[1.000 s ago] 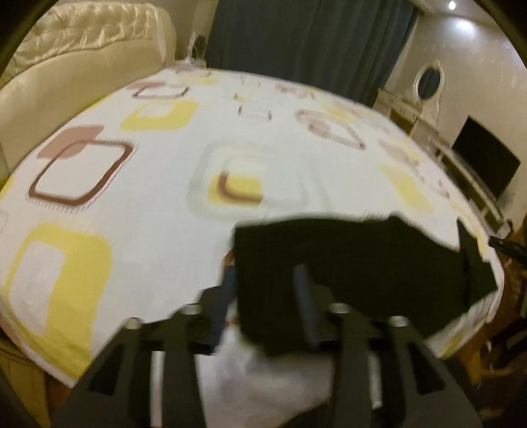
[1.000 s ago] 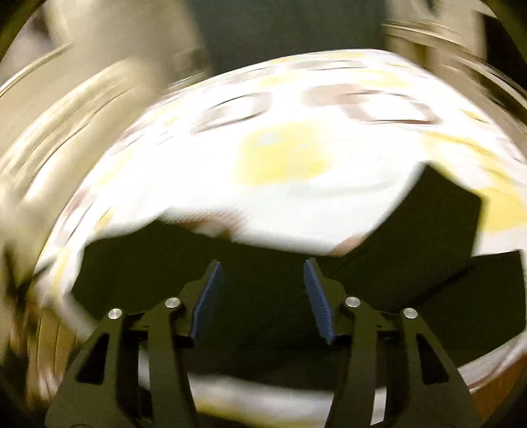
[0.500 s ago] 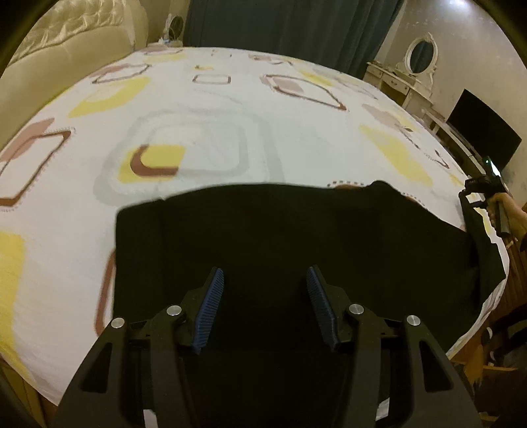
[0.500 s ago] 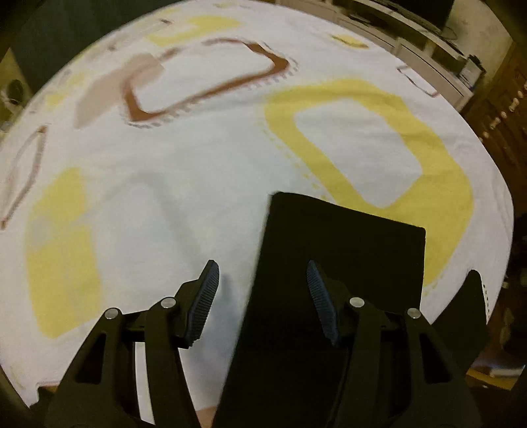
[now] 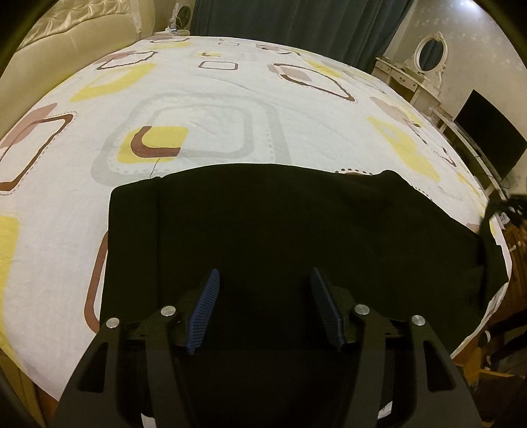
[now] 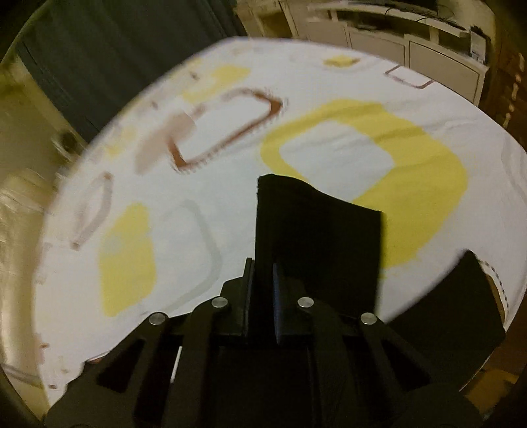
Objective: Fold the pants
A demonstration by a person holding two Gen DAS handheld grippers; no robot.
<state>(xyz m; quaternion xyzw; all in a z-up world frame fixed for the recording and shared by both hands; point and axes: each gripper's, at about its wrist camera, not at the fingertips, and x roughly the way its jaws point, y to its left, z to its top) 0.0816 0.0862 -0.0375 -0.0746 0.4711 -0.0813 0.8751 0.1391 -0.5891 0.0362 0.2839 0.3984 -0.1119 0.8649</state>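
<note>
Black pants (image 5: 296, 230) lie spread on a bed with a white sheet patterned in yellow and brown squares (image 5: 204, 108). My left gripper (image 5: 263, 289) is open and hovers over the near part of the pants, touching nothing. In the right wrist view my right gripper (image 6: 263, 273) is shut on a leg end of the pants (image 6: 316, 230), which lifts off the sheet (image 6: 329, 158). The right gripper also shows blurred at the far right of the left wrist view (image 5: 507, 204).
A cream headboard (image 5: 66, 42) stands at the back left, dark curtains (image 5: 296, 19) behind the bed. A dressing table with an oval mirror (image 5: 428, 52) and a dark screen (image 5: 487, 138) stand to the right. The bed edge runs near me.
My right gripper closed on the pants leg end and lifted it. My left gripper stayed open over the pants and drew back slightly.
</note>
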